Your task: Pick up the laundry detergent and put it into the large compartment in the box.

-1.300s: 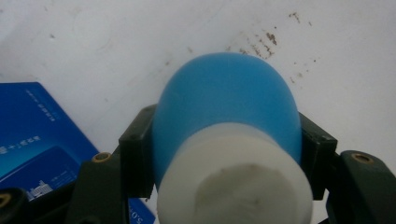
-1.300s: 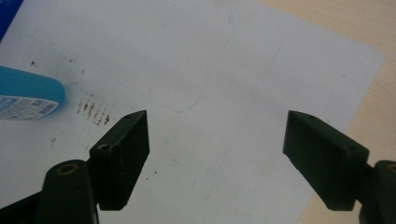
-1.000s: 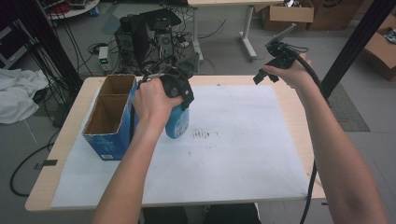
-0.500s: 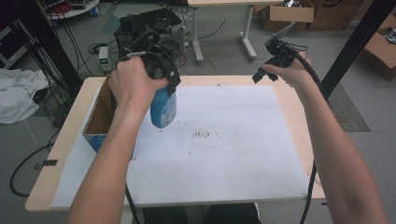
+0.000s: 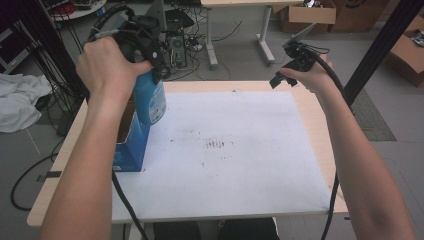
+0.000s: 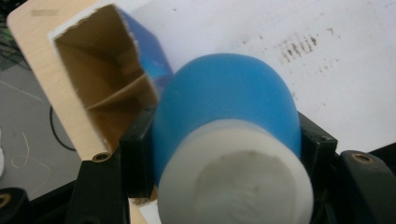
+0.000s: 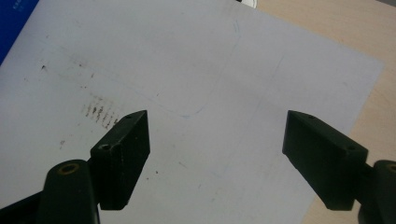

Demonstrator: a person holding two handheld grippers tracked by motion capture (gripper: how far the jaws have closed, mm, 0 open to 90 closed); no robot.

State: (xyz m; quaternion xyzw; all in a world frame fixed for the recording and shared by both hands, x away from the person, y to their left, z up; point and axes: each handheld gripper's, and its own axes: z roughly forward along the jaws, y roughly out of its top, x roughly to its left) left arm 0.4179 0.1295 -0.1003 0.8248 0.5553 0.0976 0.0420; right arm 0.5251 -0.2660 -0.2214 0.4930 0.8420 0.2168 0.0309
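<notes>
Since half a second ago, my left gripper (image 5: 150,60) has risen higher and drawn nearer the camera, carrying the blue bottle (image 5: 149,100) up with it; a full second back the bottle hung low beside the cardboard box (image 5: 131,150), level with its walls. Now it hangs clear above the box, at the box's far right corner in the high view, tilted slightly, its base pointing down toward the box rim. I hold it clamped: in the left gripper view my two black jaws press against either side of the blue bottle (image 6: 224,107) just above its white cap (image 6: 233,177), and the cap end faces the lens. Beyond the bottle in that view the open cardboard box (image 6: 102,84) shows its brown interior with a divider across it, the box standing on the white sheet (image 6: 261,37) at the table's edge. My right gripper (image 5: 292,62) is held well apart from the box, above the far right part of the wooden table (image 5: 310,110). Its jaws stand wide apart with nothing between them; the right gripper view looks past them onto the white sheet (image 7: 196,74), which bears dark smudges (image 7: 100,111) and a faint blue pen line.
</notes>
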